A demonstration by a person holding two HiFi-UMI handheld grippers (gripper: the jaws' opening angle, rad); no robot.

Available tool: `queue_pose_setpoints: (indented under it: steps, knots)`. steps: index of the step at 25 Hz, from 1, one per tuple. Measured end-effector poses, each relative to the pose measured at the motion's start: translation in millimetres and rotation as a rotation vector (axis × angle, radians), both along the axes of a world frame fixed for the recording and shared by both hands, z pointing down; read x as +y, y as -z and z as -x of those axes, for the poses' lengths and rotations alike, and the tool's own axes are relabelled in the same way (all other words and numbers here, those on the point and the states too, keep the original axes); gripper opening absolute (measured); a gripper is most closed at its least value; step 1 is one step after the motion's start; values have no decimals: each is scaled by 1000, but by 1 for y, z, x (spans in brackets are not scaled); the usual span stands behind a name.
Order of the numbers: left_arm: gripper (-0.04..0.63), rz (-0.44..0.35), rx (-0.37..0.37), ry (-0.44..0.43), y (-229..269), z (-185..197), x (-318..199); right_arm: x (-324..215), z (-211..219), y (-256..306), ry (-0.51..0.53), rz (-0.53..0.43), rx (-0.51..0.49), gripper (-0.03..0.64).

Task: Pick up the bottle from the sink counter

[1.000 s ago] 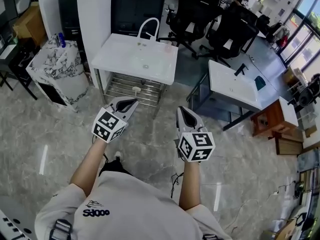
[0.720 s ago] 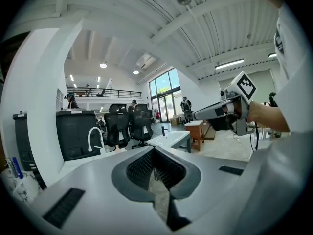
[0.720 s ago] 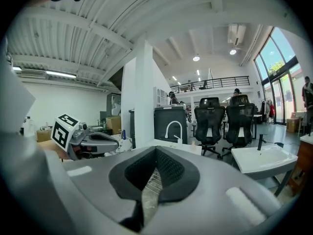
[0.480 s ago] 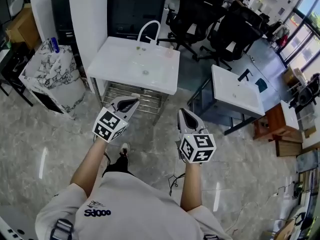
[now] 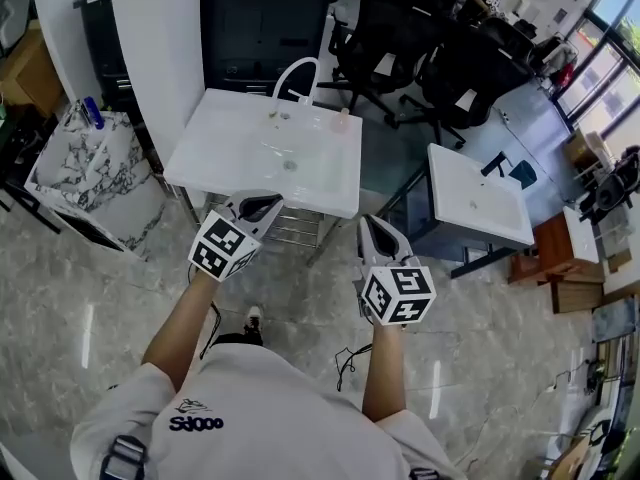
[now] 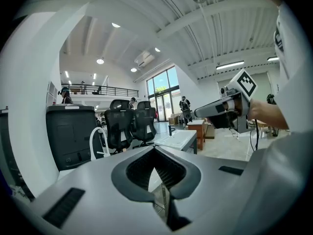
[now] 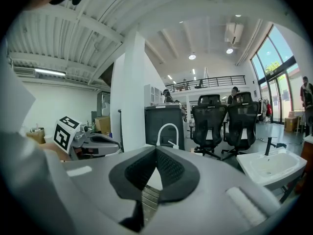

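Head view: left claw [image 5: 266, 204] and right claw [image 5: 366, 225] both pinched together, empty, short of the sink surface [image 5: 225, 163]. The bottle [image 5: 343, 118] stands by the faucet [image 5: 298, 71] (far edge); spread a claw before reaching.

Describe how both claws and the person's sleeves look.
The left claw and right claw are pale grey tapered shells lined with black ribbed pads. Each carries a white cube printed with black square markers. A thin dark cable hangs under the right one. The person wears a light short-sleeved T-shirt.
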State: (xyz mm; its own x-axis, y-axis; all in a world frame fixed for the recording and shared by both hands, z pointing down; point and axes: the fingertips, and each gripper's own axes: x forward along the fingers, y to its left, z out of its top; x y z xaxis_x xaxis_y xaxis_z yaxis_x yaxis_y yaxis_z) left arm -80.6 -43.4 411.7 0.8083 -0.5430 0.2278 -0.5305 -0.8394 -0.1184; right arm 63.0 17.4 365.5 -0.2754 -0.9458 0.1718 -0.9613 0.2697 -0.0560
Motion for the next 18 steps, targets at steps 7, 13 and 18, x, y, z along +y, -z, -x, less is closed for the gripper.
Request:
queue_pose_setpoints:
  steps: [7,13,18]
  knots:
    - [5,16,13,-27,-3,-6,-51,-47,-1,-1,-25,7,7,11]
    - [5,29,24,-62,-8,-14,-84,-78,-2,-6,-50,18,8,11]
    - [6,48,31,-84,-17,-22,-108,-97,-8,-13,-74,30,11,11]
